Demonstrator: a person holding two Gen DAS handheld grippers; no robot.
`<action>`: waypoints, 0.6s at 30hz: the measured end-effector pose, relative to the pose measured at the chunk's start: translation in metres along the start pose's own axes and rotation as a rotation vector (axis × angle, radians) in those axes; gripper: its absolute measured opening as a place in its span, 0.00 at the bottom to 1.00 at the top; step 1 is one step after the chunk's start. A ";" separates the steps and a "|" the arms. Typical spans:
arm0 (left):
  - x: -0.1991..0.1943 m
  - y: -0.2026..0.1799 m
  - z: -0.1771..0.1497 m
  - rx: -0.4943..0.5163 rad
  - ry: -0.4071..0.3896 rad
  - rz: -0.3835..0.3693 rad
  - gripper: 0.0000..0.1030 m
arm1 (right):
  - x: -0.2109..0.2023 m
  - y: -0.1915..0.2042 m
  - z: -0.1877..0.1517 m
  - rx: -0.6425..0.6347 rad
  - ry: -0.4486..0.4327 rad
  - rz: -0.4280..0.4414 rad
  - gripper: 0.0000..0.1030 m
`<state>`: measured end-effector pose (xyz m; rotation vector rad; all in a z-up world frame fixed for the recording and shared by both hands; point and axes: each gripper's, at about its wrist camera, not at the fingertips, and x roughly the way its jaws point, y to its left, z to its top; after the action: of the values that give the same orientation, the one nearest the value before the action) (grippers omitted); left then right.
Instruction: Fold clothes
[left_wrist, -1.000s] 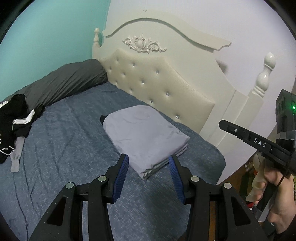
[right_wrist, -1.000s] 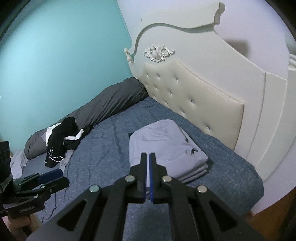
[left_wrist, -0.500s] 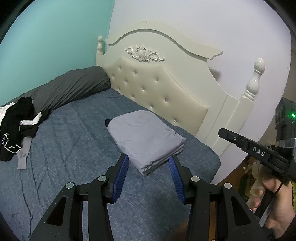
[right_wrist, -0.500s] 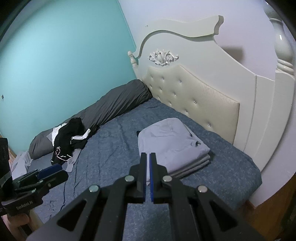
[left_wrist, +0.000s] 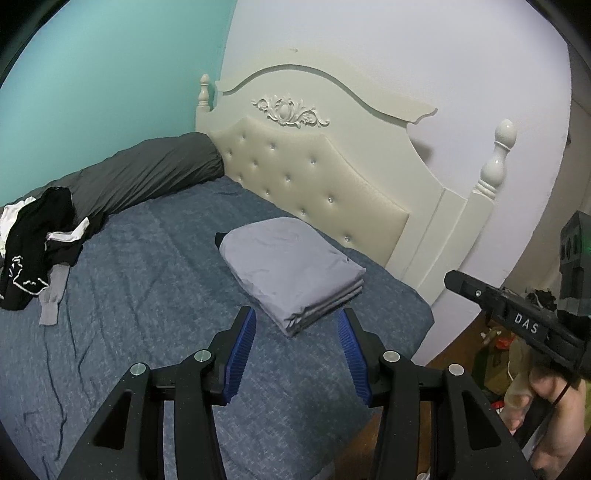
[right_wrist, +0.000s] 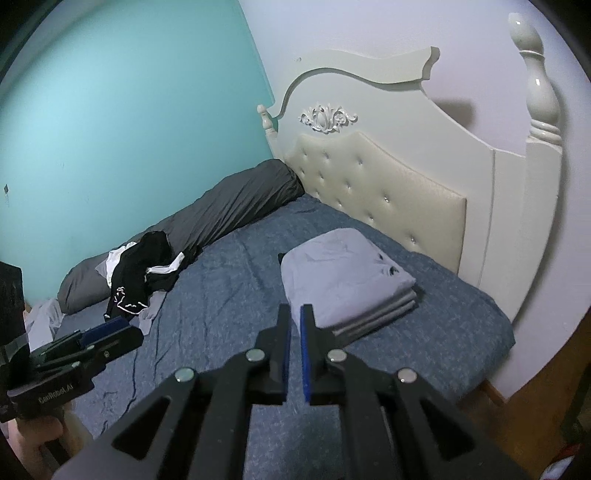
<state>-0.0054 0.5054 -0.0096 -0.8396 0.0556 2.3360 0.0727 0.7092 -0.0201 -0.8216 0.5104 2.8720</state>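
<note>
since a second ago: both cameras sit further back from the bed (left_wrist: 155, 295) now, so the folded stack looks smaller and more floor shows at the right. right tongs have just been cracking open from fully pinched, nothing between them.
folded stack: lilac-grey folded clothes (left_wrist: 291, 273) sit on the far right part of the bed, just beside the tufted headboard (left_wrist: 317, 184). looks finished to me.
next item: black-and-white clothes pile (left_wrist: 37, 243) lies crumpled at the far left, touching the grey bolster (left_wrist: 147, 173), well apart from the stack.
handling: soft, light, floppy fabric, not fragile. it'll sag and drag, so i'd pinch a hem or waistband edge rather than the middle of the heap.
left tongs: left gripper (left_wrist: 295, 354) stands about half open, empty, hanging over the near edge of the bed.
right tongs: right gripper (right_wrist: 295, 347) shows only a thin slit between the blue pads, holding nothing and touching nothing.
</note>
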 end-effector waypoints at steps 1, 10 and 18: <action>-0.002 0.000 -0.001 0.002 -0.003 0.001 0.50 | -0.002 0.003 -0.002 -0.006 0.000 -0.002 0.07; -0.026 0.008 -0.013 0.001 -0.027 0.008 0.51 | -0.021 0.025 -0.018 -0.035 -0.009 0.008 0.19; -0.045 0.017 -0.024 -0.006 -0.038 0.015 0.57 | -0.035 0.041 -0.030 -0.052 -0.017 0.013 0.37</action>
<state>0.0245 0.4607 -0.0057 -0.7997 0.0386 2.3664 0.1088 0.6594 -0.0139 -0.8038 0.4422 2.9127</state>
